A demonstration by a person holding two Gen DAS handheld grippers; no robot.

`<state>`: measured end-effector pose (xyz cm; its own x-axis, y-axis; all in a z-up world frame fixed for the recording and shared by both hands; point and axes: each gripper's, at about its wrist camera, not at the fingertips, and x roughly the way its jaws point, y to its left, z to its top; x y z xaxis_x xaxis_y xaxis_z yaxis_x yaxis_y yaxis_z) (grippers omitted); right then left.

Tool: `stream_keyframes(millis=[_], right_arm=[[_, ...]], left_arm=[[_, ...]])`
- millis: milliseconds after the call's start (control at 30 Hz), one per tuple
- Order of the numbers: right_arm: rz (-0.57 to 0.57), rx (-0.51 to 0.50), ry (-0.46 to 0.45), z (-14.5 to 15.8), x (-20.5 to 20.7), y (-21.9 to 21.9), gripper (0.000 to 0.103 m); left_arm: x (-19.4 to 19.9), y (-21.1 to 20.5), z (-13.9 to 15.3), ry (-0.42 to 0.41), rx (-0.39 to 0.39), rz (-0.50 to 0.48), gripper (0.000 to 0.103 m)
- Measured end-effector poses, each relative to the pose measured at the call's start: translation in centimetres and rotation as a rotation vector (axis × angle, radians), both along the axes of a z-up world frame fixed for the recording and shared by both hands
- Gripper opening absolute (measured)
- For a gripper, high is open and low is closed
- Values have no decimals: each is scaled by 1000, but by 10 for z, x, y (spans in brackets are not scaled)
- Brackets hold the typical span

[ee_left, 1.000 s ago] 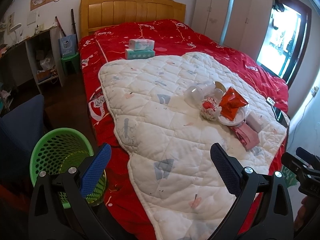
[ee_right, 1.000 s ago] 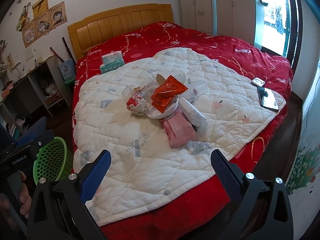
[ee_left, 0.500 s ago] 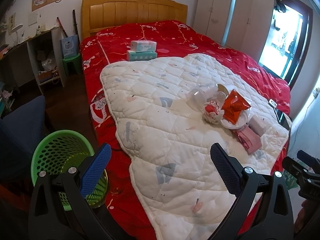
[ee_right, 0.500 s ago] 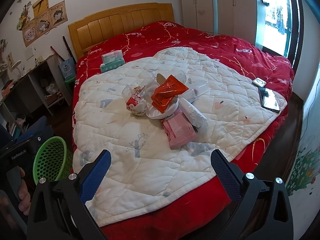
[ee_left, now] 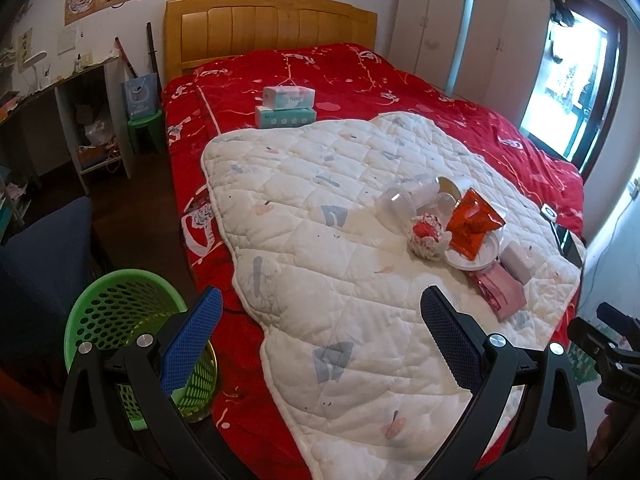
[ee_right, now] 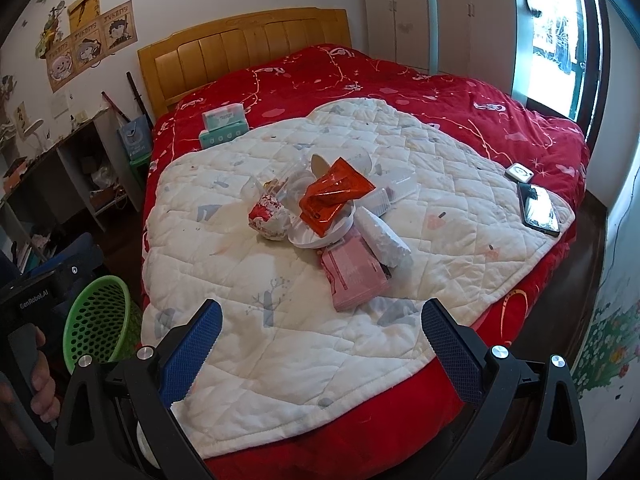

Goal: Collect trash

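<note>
Red bed (ee_left: 400, 80) sits further right in left view vs earlier.

Left wrist view is looking from the foot corner of the bed (ee_left: 360, 76), beside the green basket (ee_left: 108, 304), facing toward the headboard (ee_left: 272, 28). Right wrist view is looking from further right along the foot, facing the same headboard (ee_right: 248, 52). Both are standing off the mattress, sharing the white quilt (ee_left: 320, 208) and the trash pile (ee_right: 324, 208) on it.
</note>
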<state>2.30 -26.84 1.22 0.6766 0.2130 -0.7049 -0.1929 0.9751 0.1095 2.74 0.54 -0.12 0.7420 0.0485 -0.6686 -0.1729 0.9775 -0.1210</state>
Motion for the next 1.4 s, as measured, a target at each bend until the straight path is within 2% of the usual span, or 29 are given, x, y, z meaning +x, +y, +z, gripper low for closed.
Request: stream_keyframes(millis=[433, 933, 1133, 1267, 1333, 1400], right_arm=[[14, -8, 4, -4, 26, -6, 97], [32, -8, 33, -9, 84, -28, 96], [29, -21, 76, -27, 91, -41, 95], [29, 27, 118, -40, 99, -51, 92], [39, 93, 149, -47, 105, -57, 86], [52, 153, 175, -51, 113, -63, 86]], left_arm=[[19, 1, -2, 23, 6, 4, 98], [42, 1, -15, 68, 10, -6, 98], [50, 1, -21, 87, 5, -9, 98], [56, -4, -24, 97, 6, -16, 98], [58, -6, -25, 98, 6, -24, 98], [60, -8, -25, 101, 10, -28, 98]])
